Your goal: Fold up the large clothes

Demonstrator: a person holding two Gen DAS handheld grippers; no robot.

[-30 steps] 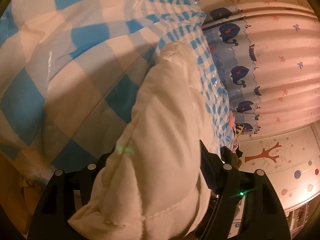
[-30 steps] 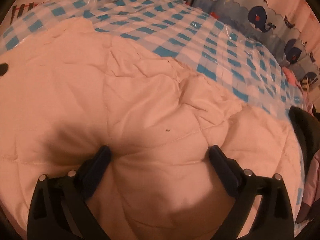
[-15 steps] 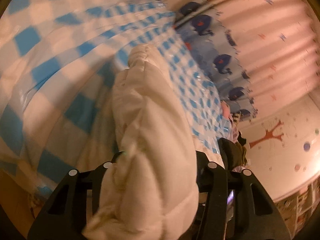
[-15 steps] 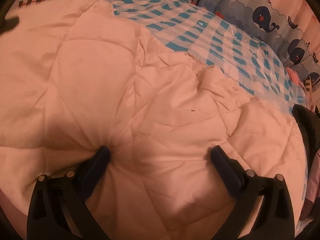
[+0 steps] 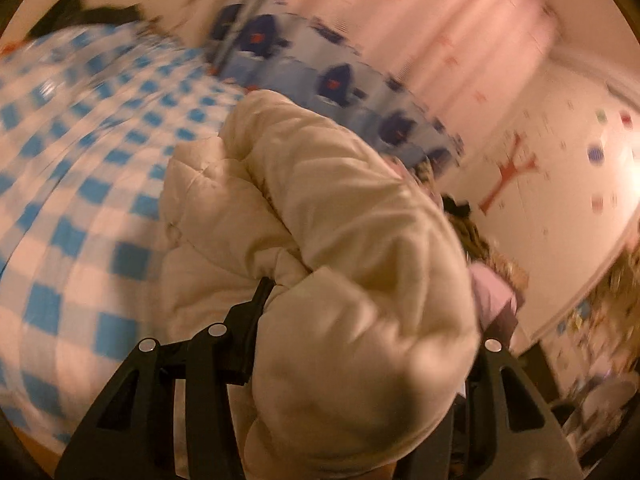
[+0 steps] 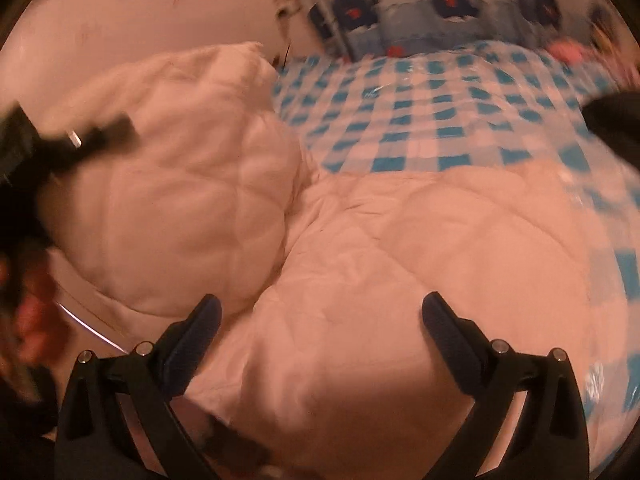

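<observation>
A cream quilted jacket (image 5: 328, 200) lies on a bed covered with a blue-and-white checked cloth (image 5: 80, 160). My left gripper (image 5: 360, 312) is shut on a thick bunched fold of it and holds that part up off the cloth; the right finger is mostly hidden by the fabric. In the right wrist view the jacket (image 6: 440, 248) spreads below my right gripper (image 6: 320, 304), whose jaws stand wide open just over it. The raised fold (image 6: 180, 176) stands at the left, with the blurred left gripper (image 6: 100, 136) on it.
A curtain with dark whales (image 5: 340, 76) hangs behind the bed's far edge. A dark object (image 6: 612, 120) sits at the right of the checked cloth (image 6: 420, 112). Pink and patterned clothes (image 5: 492, 292) are piled beside the bed, under a wall with a tree sticker (image 5: 508, 172).
The left gripper closed tighter on the jacket's fold, then rose and rolled, lifting it off the cloth. The right gripper drew back and up off the jacket, still wide open.
</observation>
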